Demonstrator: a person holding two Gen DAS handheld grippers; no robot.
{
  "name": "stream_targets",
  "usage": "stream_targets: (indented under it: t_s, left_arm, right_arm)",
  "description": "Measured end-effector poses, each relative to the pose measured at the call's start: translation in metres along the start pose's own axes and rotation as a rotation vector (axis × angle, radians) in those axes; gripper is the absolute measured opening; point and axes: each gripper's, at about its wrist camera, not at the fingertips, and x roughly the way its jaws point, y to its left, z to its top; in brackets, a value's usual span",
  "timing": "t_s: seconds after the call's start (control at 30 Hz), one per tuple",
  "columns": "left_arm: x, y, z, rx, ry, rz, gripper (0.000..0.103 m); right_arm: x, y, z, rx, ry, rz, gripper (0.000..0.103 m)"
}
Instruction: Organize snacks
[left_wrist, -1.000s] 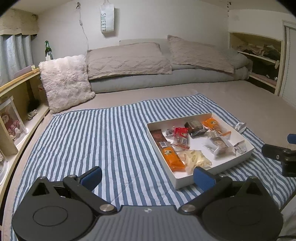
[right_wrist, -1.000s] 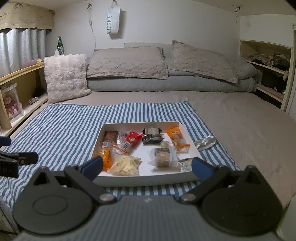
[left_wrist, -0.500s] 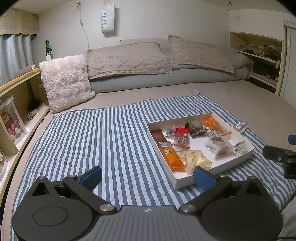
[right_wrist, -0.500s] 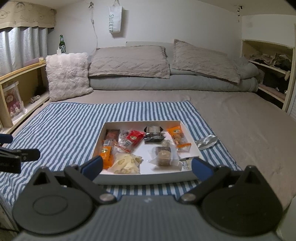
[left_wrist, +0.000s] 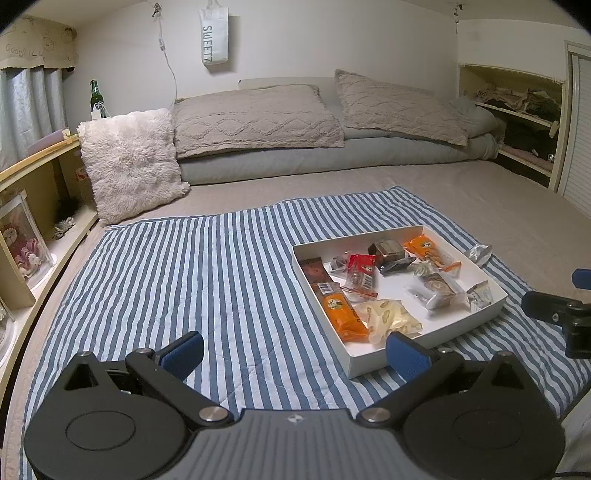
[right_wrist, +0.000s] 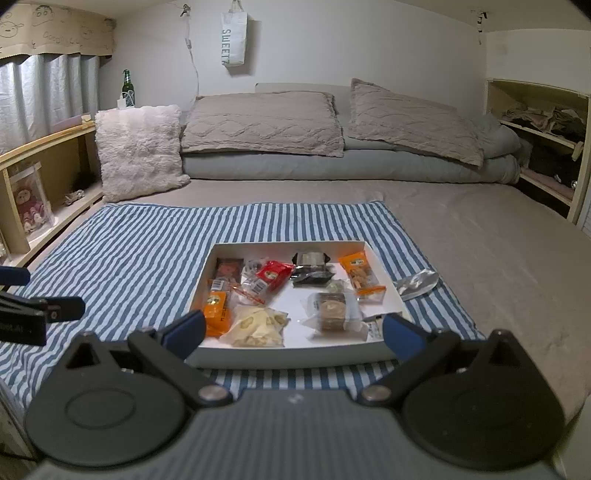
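Note:
A shallow white box (right_wrist: 295, 357) (left_wrist: 369, 363) lies on a blue-striped cloth (left_wrist: 207, 280) on the bed and holds several wrapped snacks: an orange bar (right_wrist: 216, 308) (left_wrist: 341, 310), a red packet (right_wrist: 272, 275) (left_wrist: 360, 269), a pale yellow bag (right_wrist: 258, 325) (left_wrist: 388, 314), a clear-wrapped round cake (right_wrist: 332, 308) and an orange cracker pack (right_wrist: 360, 273). One silver wrapper (right_wrist: 417, 282) (left_wrist: 478, 253) rests outside the box, to its right. My right gripper (right_wrist: 293, 328) hangs open just before the box's near wall. My left gripper (left_wrist: 295, 350) is open over the cloth, left of the box.
A fluffy white cushion (right_wrist: 138, 147) and grey pillows (right_wrist: 262, 123) lean at the bed's head. Wooden shelves (left_wrist: 33, 192) line the left side, with a green bottle (left_wrist: 95, 94) on top. A cluttered wall niche (right_wrist: 543, 147) is on the right.
Both grippers have eased slightly back and up; the box sits a little lower in the right wrist view. Nothing was picked up or released.

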Motion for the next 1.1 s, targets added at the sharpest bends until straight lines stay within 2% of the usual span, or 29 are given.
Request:
stream_targets:
  t_s: [1.1]
  left_arm:
    - [0.0000,0.0000,-0.0006,-0.005,0.000,0.005,0.103]
  right_arm:
    - [0.0021,-0.0039,0.0003,-0.012,0.009,0.022,0.102]
